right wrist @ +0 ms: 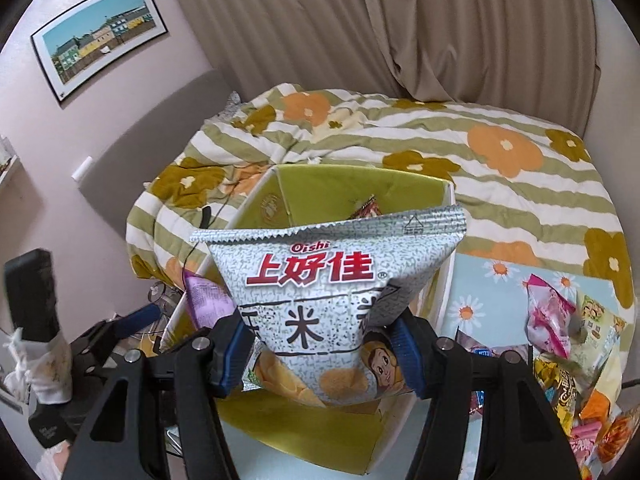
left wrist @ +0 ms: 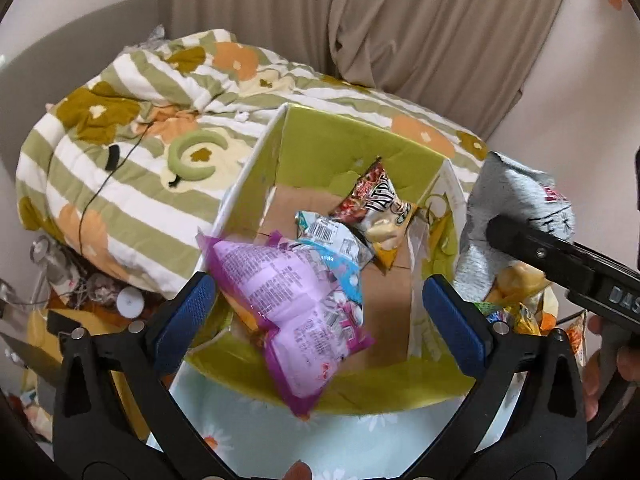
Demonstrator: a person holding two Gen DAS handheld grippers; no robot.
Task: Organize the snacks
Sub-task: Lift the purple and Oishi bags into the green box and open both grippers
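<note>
Crinkly silver chip bag (right wrist: 320, 304), pinched low in the right gripper (right wrist: 320, 364) (light, crushable), nears the box (right wrist: 404, 444); left gripper (left wrist: 320, 316) gapes empty.

A box (left wrist: 256, 184) sits on the bed straight ahead of the left gripper (left wrist: 320, 316), with snack packets (left wrist: 340, 236) lying inside. A quilt (left wrist: 132, 152) lies behind and left; more snacks (right wrist: 568, 344) are piled right of the right gripper (right wrist: 320, 356).
</note>
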